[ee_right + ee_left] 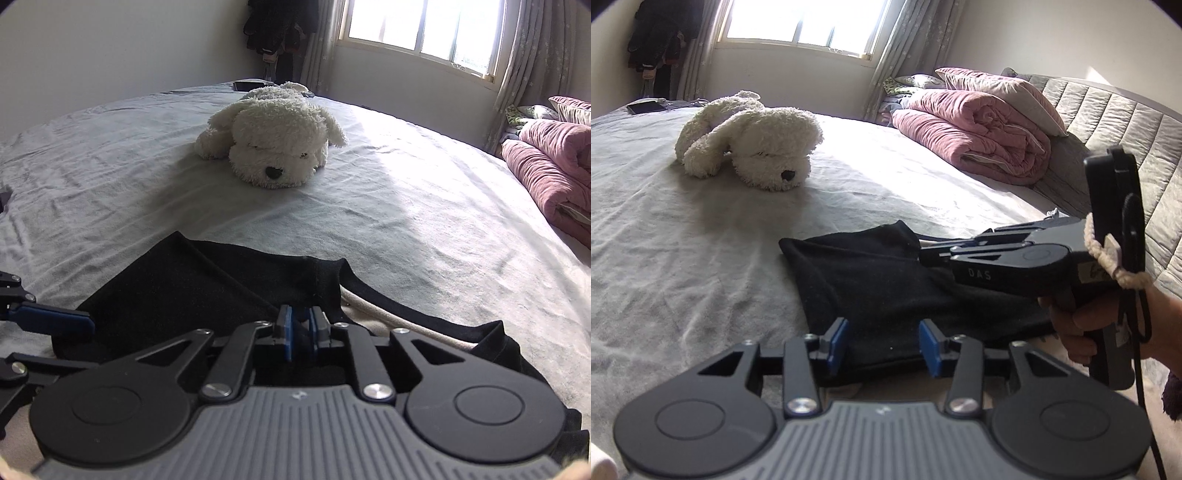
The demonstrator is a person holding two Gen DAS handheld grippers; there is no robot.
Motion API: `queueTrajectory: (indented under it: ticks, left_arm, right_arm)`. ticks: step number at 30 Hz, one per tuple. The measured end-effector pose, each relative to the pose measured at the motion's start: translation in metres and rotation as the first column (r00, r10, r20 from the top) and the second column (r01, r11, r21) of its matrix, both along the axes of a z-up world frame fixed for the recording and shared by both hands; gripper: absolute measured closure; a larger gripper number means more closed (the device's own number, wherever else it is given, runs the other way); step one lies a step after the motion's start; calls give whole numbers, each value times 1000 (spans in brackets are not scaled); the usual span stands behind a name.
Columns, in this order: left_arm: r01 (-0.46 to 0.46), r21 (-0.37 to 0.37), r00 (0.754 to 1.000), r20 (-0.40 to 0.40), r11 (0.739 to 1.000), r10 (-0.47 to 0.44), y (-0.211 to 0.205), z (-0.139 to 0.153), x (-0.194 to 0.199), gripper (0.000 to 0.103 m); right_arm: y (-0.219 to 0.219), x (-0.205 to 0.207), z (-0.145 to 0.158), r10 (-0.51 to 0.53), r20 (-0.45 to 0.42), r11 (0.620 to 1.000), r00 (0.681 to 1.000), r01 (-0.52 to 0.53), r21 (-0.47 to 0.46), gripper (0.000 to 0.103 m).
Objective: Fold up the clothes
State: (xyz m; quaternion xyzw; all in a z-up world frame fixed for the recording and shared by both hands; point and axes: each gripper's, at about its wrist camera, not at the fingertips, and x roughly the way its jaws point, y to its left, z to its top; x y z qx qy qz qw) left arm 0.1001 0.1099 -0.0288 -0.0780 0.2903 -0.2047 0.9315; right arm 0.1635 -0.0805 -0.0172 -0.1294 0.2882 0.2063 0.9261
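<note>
Left gripper [882,345] spread over the black garment [871,280]; right gripper [300,334] nearly closed above it, grip unclear.

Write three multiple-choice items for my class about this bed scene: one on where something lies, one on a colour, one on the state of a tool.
1. Where does the plush dog lie?
A. on the bed sheet, beyond the garment
B. on the pink quilt
C. on the window sill

2. What colour is the garment being folded?
A. white
B. black
C. pink

3. How does the left tool stand?
A. shut on the plush dog
B. shut on the quilt
C. open, its blue pads apart

Answers:
1 A: the dog rests on the sheet, farther off than the garment.
2 B: the cloth is black.
3 C: a wide gap shows between its pads.
</note>
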Motion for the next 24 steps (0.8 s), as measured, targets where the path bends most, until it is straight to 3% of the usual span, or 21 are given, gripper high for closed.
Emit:
queueTrajectory:
  ticks: [3,9,10,12,19,24]
  left_arm:
    - [14,12,1000,9,1000,-14,-5,0,0,53]
    - [53,126,998,-34,991,-49,-9,-5,4,48]
    - [49,133,998,-40,990,-44,-7,-4,4,48]
    - [40,142,998,-50,989,-33,-3,-2,4,48]
    - [-19,48,999,40,999,17,-2,14,2,46]
    - [-20,75,999,50,997,16,-22,10,10,45]
  right_arm:
    - [-21,-16,1,-28,7,1000,1000,28,7,73]
    - [-74,-47,-11,-89,-47,996,995,89,-5,68]
    - [-82,-52,-13,-99,-48,995,994,99,-5,63]
    - [-95,-59,-10,-118,-56,993,991,119,6,63]
    - [-112,-57,1,-173,-26,984,985,174,45,59]
    - [-112,-50,-6,-188,-44,979,981,190,69,58]
